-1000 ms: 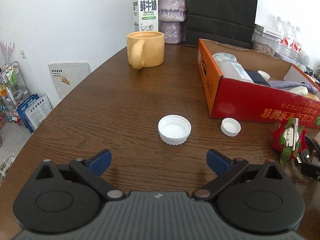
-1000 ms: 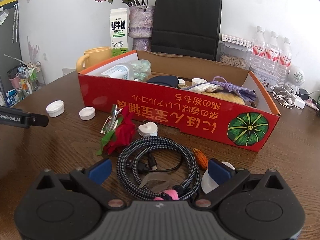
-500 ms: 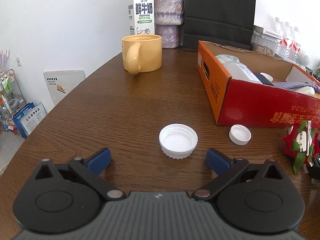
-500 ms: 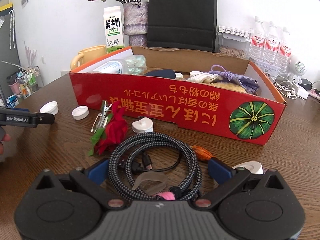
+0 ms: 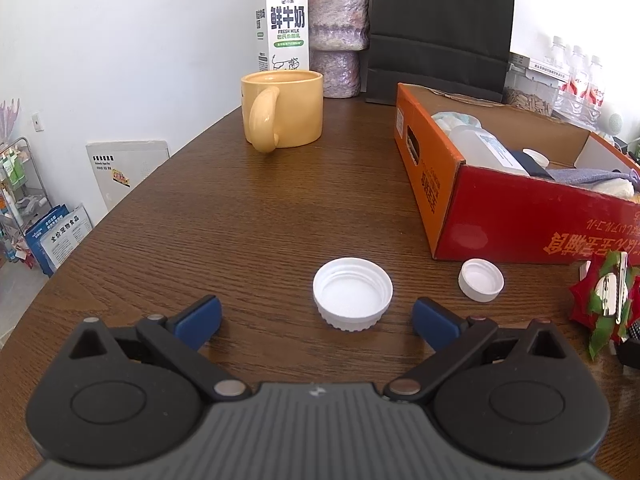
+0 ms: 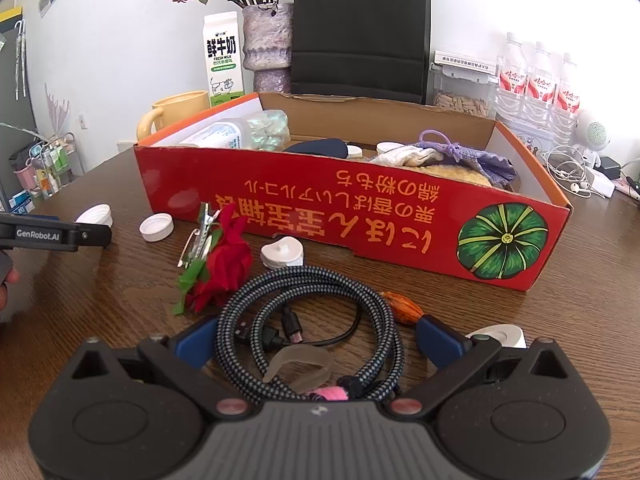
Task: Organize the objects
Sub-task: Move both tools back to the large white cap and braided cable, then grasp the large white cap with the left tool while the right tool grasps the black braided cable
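A large white cap point(image 5: 352, 299) lies open side up on the brown table, just ahead of my open, empty left gripper point(image 5: 318, 318), between its blue fingertips. A smaller white cap point(image 5: 480, 280) lies to its right beside the red cardboard box point(image 5: 520, 220). My right gripper point(image 6: 320, 338) is open over a coiled braided cable point(image 6: 316, 312); a clear curved piece point(image 6: 298, 366) lies inside the coil. A red flower hair clip point(image 6: 218, 258), a white heart-shaped piece point(image 6: 282, 252) and an orange wrapped sweet point(image 6: 404, 306) lie in front of the box point(image 6: 360, 220). The left gripper's finger point(image 6: 56, 234) shows at the left.
A yellow mug point(image 5: 282, 110), a milk carton point(image 5: 284, 24) and a purple vase point(image 5: 336, 32) stand at the back. The box holds a bottle, cloths and caps. A black bag point(image 6: 360, 28), water bottles point(image 6: 536, 80) and earphones point(image 6: 572, 172) are behind it. A white roll point(image 6: 500, 334) lies by the right fingertip.
My left gripper has moved forward, so the large cap now sits between its fingertips. My right gripper has moved forward and lower over the cable coil.
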